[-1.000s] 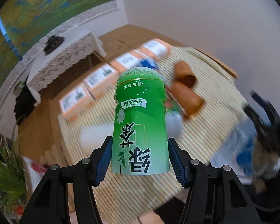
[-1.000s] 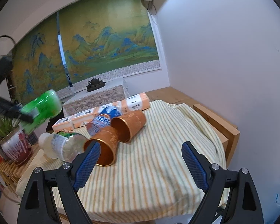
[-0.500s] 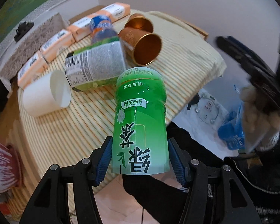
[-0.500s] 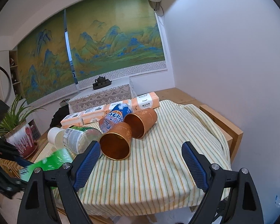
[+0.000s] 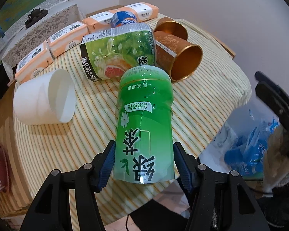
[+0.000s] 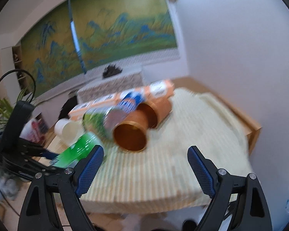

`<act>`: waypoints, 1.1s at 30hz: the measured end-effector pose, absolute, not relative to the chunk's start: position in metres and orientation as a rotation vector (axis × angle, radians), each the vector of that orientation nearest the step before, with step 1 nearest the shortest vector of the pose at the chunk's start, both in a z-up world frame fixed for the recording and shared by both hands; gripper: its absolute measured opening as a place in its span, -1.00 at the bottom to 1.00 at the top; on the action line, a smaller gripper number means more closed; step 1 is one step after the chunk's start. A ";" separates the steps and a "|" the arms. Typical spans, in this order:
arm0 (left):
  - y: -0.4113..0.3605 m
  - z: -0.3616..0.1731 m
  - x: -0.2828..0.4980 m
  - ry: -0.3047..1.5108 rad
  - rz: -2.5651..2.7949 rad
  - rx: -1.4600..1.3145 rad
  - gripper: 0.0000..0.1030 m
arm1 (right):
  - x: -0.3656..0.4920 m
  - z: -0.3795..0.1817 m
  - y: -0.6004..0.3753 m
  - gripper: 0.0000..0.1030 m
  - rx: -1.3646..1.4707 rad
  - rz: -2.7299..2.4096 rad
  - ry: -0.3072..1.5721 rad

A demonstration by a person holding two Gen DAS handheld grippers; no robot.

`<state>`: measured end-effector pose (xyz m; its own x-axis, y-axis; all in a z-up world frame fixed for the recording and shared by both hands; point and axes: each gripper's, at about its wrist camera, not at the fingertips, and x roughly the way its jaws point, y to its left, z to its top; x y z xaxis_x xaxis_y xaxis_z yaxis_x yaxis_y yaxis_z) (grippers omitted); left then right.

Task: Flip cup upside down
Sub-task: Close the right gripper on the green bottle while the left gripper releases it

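Note:
My left gripper (image 5: 143, 162) is shut on a green cup (image 5: 144, 127) with white Chinese lettering, held tilted above the near edge of the striped tablecloth (image 5: 208, 104). The same cup (image 6: 77, 151) shows blurred at the left of the right wrist view. My right gripper (image 6: 144, 168) is open and empty, above the near edge of the table. A white cup (image 5: 46, 100), a green fruit-print cup (image 5: 119, 53) and two copper cups (image 5: 180, 57) lie on their sides on the cloth.
Several orange and white boxes (image 5: 67, 38) line the far edge of the table. A blue-labelled cup (image 5: 124, 20) lies behind the fruit-print cup. A blue and white bag (image 5: 252, 140) sits below the table's right edge. A white wall (image 6: 240, 57) stands to the right.
My left gripper has swung with the green cup from facing over the table edge to facing the table. The right wrist view is now blurred and closer to the copper cups.

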<state>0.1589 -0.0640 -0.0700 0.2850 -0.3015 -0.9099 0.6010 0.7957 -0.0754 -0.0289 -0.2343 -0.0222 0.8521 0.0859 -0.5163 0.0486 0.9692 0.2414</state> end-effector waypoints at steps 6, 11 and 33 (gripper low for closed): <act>-0.059 -0.071 0.162 1.097 -0.628 0.221 0.67 | 0.013 -0.033 -0.228 0.68 0.412 0.142 0.739; -0.044 -0.066 0.156 1.067 -0.611 0.179 0.67 | 0.046 -0.049 -0.227 0.68 0.591 0.210 0.880; 0.066 -0.070 0.075 0.932 -0.289 -0.014 0.68 | 0.111 -0.058 -0.167 0.68 0.681 0.272 1.072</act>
